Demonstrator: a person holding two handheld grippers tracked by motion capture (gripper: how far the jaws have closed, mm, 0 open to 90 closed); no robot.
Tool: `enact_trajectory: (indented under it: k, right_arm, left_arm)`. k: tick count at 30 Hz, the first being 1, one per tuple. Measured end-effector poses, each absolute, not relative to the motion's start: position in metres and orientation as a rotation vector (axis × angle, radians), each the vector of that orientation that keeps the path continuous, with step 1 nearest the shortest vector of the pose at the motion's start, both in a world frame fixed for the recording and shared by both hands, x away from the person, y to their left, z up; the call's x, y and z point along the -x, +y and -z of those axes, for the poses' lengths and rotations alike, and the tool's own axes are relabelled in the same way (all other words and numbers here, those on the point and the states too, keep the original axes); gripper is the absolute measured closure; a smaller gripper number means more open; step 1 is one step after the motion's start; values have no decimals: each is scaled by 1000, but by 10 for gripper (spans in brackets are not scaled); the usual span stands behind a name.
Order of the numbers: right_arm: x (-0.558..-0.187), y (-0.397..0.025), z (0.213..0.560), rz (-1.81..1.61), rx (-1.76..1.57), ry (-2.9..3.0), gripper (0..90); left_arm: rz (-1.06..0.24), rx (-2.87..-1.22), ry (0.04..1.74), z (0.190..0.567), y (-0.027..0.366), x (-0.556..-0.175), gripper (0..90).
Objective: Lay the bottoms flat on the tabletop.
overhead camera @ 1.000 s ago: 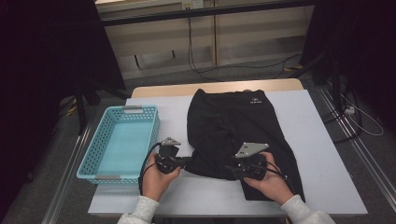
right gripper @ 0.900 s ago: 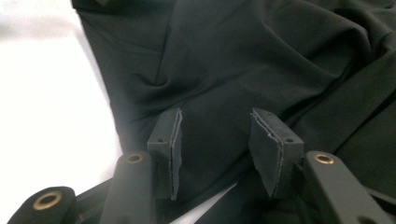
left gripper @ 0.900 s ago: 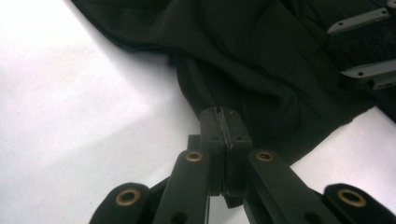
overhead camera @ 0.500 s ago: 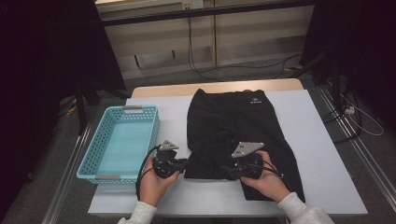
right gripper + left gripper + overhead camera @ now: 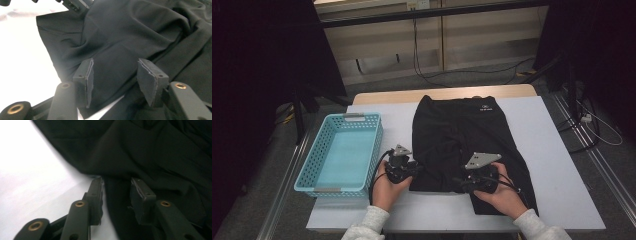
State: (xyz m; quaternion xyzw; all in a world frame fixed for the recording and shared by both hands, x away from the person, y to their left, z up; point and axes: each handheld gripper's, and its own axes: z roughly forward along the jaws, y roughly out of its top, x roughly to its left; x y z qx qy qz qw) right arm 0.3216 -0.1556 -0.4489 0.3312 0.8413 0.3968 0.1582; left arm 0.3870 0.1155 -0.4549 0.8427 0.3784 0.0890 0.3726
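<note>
- Black trousers (image 5: 472, 135): flat on the white surface (image 5: 557, 170), long axis running away from the person, waistband at the far end, leg hems at the near edge.
- Left hand-held gripper (image 5: 414, 169): at the left leg's outer edge near the hem; jaws narrowly parted, straddling the cloth edge, not yet closed on it.
- Right hand-held gripper (image 5: 466, 184): over the right leg near its hem; jaws wide apart, holding nothing.
- Blue basket (image 5: 319, 172): just left, apart from the trousers.
</note>
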Motion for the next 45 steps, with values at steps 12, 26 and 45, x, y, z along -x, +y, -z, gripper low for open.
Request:
enact_trajectory:
  k: [12,26,45]
  right_arm:
    - [-321,-158,447,-1141,-950,2395,457]
    - [-322,-155,447,-1148,-939,2401,452]
    - [-334,-144,460,-1064,-975,2464,689]
  left_arm:
    - [-191,-2184,998,451,114,-382,878]
    - [-146,-2136,1061,439,134,-367,881]
    - [-145,-2119,1082,437,139,-362,882]
